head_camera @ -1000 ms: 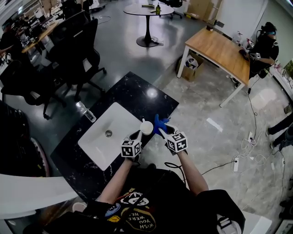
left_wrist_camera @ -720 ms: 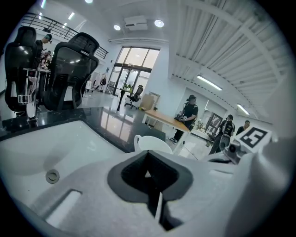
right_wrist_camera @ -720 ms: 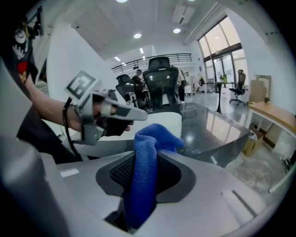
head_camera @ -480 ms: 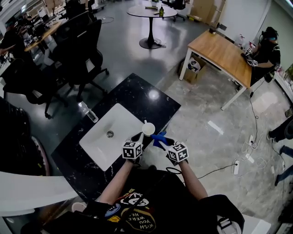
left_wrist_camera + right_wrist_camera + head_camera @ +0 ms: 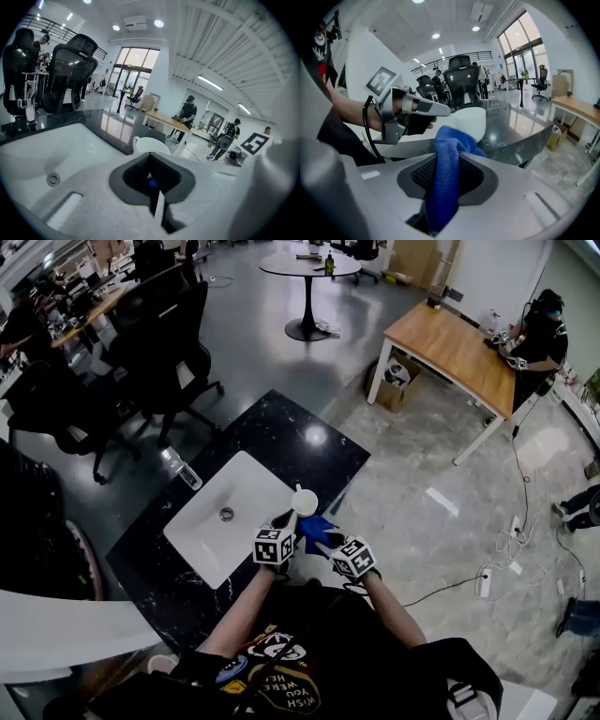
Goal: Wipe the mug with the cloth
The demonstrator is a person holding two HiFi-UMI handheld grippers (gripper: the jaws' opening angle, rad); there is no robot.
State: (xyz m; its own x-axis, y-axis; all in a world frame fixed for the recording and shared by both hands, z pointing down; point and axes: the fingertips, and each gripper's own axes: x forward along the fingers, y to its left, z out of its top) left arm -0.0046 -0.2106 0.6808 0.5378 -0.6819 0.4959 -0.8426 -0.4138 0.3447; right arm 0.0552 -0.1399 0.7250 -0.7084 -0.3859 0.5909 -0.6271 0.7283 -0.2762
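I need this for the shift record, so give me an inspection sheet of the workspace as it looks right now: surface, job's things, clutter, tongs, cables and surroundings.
Surface: black marble counter with a white sink set in it.
Job's things: white mug held up near the sink's corner; blue cloth close beside it, contact unclear.
Clutter: one clear bottle lying beside the sink.
Tongs: left tongs shut on the mug; right tongs shut on the cloth.
Cables: power strip and loose white leads on the floor at right.
Surroundings: office chairs, wooden table, round table, person at the wooden table.
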